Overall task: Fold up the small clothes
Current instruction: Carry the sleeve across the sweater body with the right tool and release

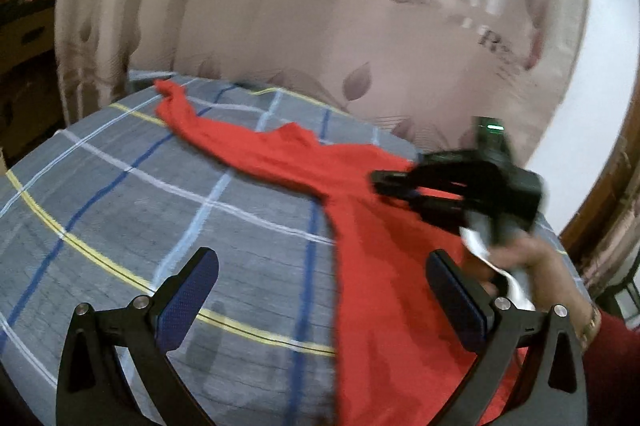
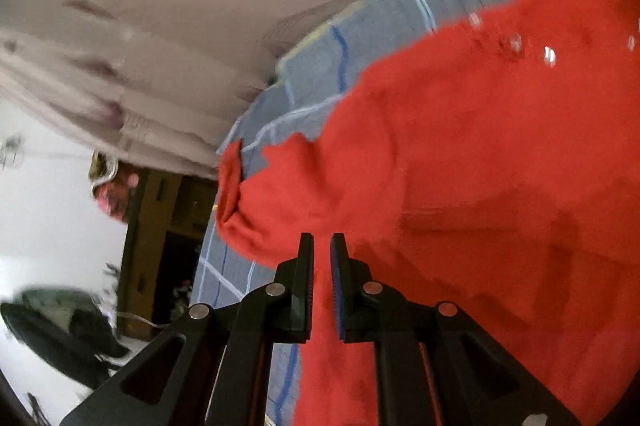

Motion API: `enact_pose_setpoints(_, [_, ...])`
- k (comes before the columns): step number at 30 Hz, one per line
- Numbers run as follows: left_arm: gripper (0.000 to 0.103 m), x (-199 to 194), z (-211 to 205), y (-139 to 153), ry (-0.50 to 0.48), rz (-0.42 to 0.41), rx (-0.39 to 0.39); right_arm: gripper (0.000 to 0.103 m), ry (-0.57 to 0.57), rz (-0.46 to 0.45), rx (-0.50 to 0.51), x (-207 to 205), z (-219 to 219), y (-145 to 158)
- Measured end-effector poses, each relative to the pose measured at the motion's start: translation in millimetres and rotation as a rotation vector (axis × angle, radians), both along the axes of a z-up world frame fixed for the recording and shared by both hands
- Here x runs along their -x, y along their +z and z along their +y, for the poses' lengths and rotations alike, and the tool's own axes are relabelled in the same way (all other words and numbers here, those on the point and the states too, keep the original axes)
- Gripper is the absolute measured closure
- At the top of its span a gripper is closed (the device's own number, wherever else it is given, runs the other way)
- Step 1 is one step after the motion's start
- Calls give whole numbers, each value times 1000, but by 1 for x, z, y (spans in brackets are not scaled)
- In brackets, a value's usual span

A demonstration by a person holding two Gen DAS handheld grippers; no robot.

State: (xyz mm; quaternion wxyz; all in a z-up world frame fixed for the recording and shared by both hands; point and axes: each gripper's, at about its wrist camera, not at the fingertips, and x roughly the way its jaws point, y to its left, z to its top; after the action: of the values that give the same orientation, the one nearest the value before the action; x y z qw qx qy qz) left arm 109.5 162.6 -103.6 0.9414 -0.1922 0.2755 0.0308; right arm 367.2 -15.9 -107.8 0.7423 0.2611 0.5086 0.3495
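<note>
- I am viewing a red garment (image 1: 304, 166) lying spread on a bed with a grey plaid sheet (image 1: 120, 186); a leaf-print curtain (image 1: 280, 6) is hanging behind it.
- In the left wrist view the garment is running from about 11 o'clock, where one sleeve (image 1: 176, 106) is trailing off, down to 5 o'clock, where the body is passing under the right-hand finger of the left gripper (image 1: 320, 298). Long axis: that diagonal.
- The left gripper's fingers are standing wide apart, released, with only sheet and the cloth's edge between them; they are gripping nothing.
- The right gripper (image 2: 322, 246) is hovering over the garment's body, with a hand (image 1: 532, 258) on its handle at 3 o'clock of the left view. Its fingers are drawn nearly together, clenched, with a thin gap; red cloth is showing behind that gap, but I am seeing no fold pinched between them.
- In the right wrist view a bunched cuff (image 2: 240, 194) is lying at 10 o'clock of the fingers, close by; small shiny studs (image 2: 516, 44) are showing at 1 o'clock.
- Judgement: the right gripper is the nearer one to the body and that cuff; the far sleeve is falling to the left gripper, which must reach toward 11 o'clock. Both views are blurred.
</note>
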Motion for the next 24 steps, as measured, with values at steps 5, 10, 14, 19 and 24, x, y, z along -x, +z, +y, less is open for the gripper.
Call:
enact_pose_setpoints(5, [0,-15,37,-5,36,52,21,77,-16,-170,210,17,-34,25])
enact_pose_setpoints(10, [0,-42,62,-13,71,135,-29,67,49,-292,490,20,-30,30])
enact_pose_setpoints(14, [0,-52,77,-20,99,174,12,23,180,-437,719,17,19,22])
enact_pose_setpoints(19, [0,-51,83,-31,94,188,68,73,209,-441,843,-7,42,2])
enact_pose_setpoints(24, [0,-48,87,-35,96,202,68,95,96,-388,671,-26,29,34])
